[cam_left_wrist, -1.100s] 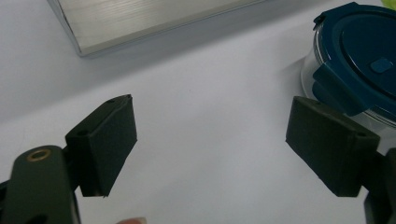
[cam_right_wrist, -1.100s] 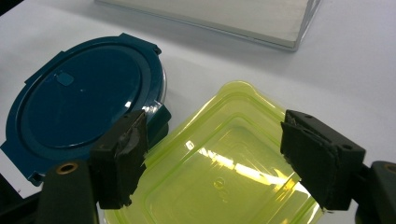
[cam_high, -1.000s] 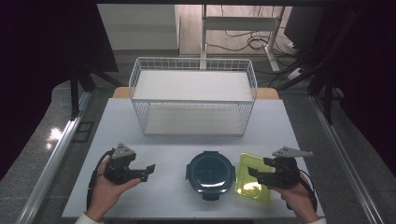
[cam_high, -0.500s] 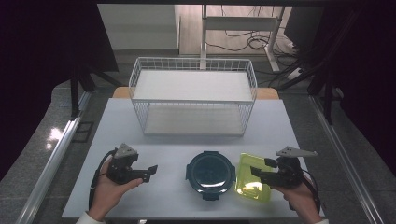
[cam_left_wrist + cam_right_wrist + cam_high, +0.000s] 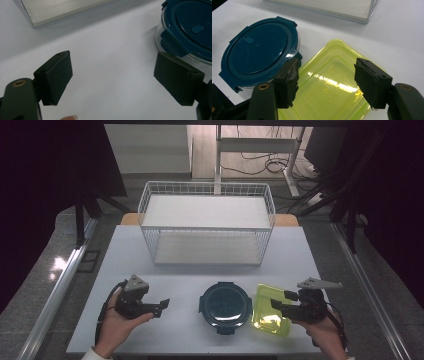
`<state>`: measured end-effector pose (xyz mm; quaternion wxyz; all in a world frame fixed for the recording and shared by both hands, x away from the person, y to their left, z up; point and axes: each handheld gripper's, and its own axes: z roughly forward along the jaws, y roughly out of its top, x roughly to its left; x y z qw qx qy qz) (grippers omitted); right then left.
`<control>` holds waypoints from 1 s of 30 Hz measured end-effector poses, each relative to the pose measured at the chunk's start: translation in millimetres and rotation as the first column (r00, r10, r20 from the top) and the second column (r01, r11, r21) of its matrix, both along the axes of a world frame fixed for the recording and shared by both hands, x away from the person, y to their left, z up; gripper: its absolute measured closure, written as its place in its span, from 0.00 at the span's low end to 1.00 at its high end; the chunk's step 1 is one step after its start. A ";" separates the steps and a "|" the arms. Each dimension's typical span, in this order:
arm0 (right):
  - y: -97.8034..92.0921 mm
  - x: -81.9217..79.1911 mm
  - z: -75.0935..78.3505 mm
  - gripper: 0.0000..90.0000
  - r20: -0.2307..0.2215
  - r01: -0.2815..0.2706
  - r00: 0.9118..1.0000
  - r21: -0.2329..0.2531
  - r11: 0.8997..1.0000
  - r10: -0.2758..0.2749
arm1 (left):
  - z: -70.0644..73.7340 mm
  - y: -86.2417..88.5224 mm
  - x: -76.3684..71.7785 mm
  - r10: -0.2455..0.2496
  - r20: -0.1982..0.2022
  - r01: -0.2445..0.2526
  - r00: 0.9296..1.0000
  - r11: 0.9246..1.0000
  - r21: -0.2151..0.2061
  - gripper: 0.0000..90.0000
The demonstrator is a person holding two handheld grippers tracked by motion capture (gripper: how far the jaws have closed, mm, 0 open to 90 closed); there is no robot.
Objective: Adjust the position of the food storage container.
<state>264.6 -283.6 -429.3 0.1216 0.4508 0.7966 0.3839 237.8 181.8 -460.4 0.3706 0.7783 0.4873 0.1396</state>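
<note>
Left gripper [image 5: 161, 304]: jaws wide apart, holding nothing, just left of the round container [image 5: 226, 304].
Round container: clear tub, dark blue clip lid, in front of the wire basket [image 5: 207, 226].
Yellow box [image 5: 271, 316]: shallow, glossy, touching the round container's right side.
Right gripper [image 5: 276, 305]: jaws spread over the yellow box, empty.
Risk: the thin, slick box could skid or flex when pinched and nudge the round container.

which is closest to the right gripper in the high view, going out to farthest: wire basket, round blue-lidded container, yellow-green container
1. yellow-green container: right under the jaws of the right gripper, at the table's front right.
2. round blue-lidded container: just beyond it, front centre.
3. wire basket: at the back of the table.
</note>
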 end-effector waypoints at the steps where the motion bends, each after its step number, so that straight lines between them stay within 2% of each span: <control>1: 0.3 -1.2 3.0 0.42 0.001 -0.008 1.000 -0.003 1.000 0.008 | 0.5 -0.5 -0.6 -0.002 0.001 0.002 1.000 1.000 0.002 0.17; 7: 2.2 -0.6 4.4 0.48 -0.014 -0.032 0.999 -0.014 0.999 0.032 | 1.3 -0.7 -0.9 0.001 0.006 -0.001 1.000 1.000 0.000 0.17; 11: 6.9 1.1 3.2 0.55 -0.041 -0.066 0.997 -0.035 0.997 0.065 | 0.2 -0.9 -0.2 0.001 -0.002 -0.001 1.000 1.000 0.002 0.17; 12: 9.6 2.0 2.0 0.60 -0.065 -0.089 0.994 -0.042 0.995 0.086 | -0.8 -1.2 0.1 -0.001 -0.007 0.001 1.000 1.000 0.007 0.17; 13: 9.6 2.0 2.0 0.60 -0.065 -0.089 0.994 -0.042 0.995 0.086 | -0.8 -1.2 0.1 -0.001 -0.007 0.001 1.000 1.000 0.007 0.17; 14: 12.6 2.2 1.0 0.66 -0.077 -0.101 0.992 -0.055 0.993 0.097 | -1.1 -1.5 -0.6 0.002 -0.009 -0.002 1.000 1.000 0.005 0.17; 18: 19.1 2.0 0.4 0.79 -0.088 -0.143 0.987 -0.079 0.987 0.136 | 0.0 -0.4 -2.0 0.005 -0.008 -0.005 1.000 1.000 0.004 0.17; 20: 21.4 1.9 0.1 0.81 -0.090 -0.154 0.985 -0.087 0.984 0.146 | -0.1 -0.5 -1.8 0.004 -0.008 -0.004 1.000 1.000 0.002 0.17; 21: 26.8 2.0 -1.0 0.86 -0.097 -0.174 0.982 -0.110 0.979 0.163 | -0.7 -1.1 -1.1 0.002 -0.012 -0.002 1.000 1.000 0.003 0.17; 26: 39.4 4.9 -3.3 0.96 -0.114 -0.213 0.974 -0.166 0.963 0.196 | -3.1 -1.2 0.1 -0.005 -0.023 0.006 1.000 1.000 0.009 0.17; 30: 50.8 8.0 -6.7 0.99 -0.128 -0.229 0.970 -0.211 0.950 0.205 | -2.6 -1.6 -0.9 -0.009 -0.023 0.009 1.000 1.000 0.007 0.17</control>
